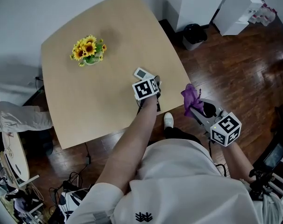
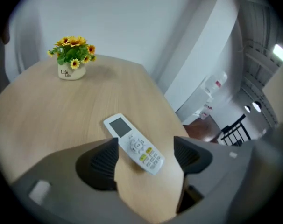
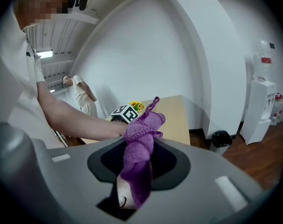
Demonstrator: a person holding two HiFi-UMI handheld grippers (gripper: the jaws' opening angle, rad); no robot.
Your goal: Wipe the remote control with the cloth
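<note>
Pale wooden worktop carries the white remote control near its corner, well apart from a sunflower pot. The left tool has its jaws spread wide, and the remote lies lined up between them, unpressed. The right tool is clamped on the purple cloth, off the worktop's edge. The remote is best pinched across its narrow sides, leaving the buttons free for the cloth.

In head view, the left gripper hides part of the remote control.

Left tongs gape (tilted downward); right tongs pinch cloth.
</note>
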